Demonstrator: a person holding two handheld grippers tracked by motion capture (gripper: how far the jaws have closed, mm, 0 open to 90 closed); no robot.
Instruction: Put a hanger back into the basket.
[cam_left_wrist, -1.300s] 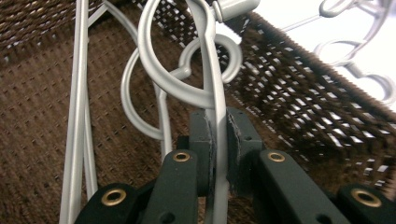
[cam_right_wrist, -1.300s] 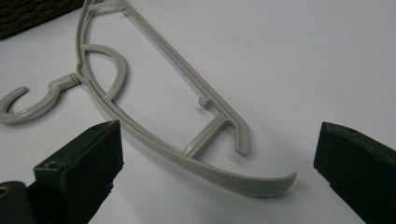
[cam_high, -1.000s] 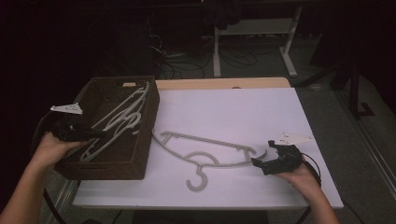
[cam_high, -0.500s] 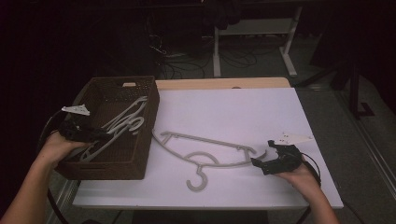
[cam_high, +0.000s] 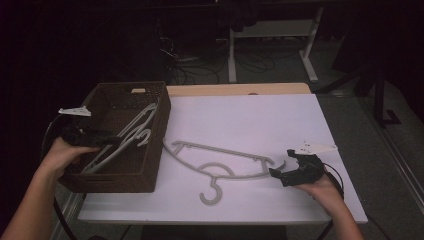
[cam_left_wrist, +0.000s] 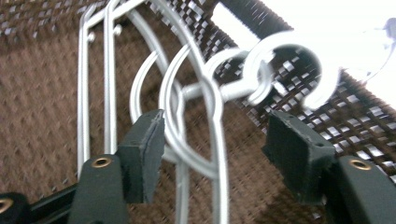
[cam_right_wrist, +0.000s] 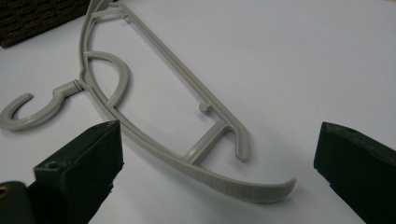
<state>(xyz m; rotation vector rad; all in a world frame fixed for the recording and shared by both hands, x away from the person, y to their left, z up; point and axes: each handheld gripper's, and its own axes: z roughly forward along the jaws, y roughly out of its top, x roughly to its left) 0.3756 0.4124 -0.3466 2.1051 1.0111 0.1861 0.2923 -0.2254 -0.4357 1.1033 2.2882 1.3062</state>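
Left gripper (cam_high: 107, 140) sits over the brown woven basket (cam_high: 150, 172), and its jaws have just been opening: in the left gripper view the black pads (cam_left_wrist: 142, 158) stand apart, with the grey hangers (cam_left_wrist: 187, 107) lying between them, pressed by neither. So that is a release; two hangers, hooks side by side, are resting on the basket floor, leaning toward the right wall. That drop looks finished to me.

Over on the other side, the right gripper (cam_high: 280, 175) waits at the near right of the white table (cam_high: 250, 115), jaws spread wide. In the right gripper view its pads (cam_right_wrist: 81, 158) flank the curved end of the last hanger (cam_high: 220, 165), which lies flat on the table just right of the basket, hook (cam_high: 212, 192) pointing toward the person. Neither pad touches it yet.

I judge this the handover between steps: one load delivered, the loose hanger next. What the coming move calls for, I reckon, is the right gripper easing forward until the thin shoulder bar sits squarely between the pads, then closing on it. The bar is narrow and lies flush on the table, so the lower jaw has to come in low or it will simply push the hanger away. After that comes a lift and a carry leftward over the basket rim.
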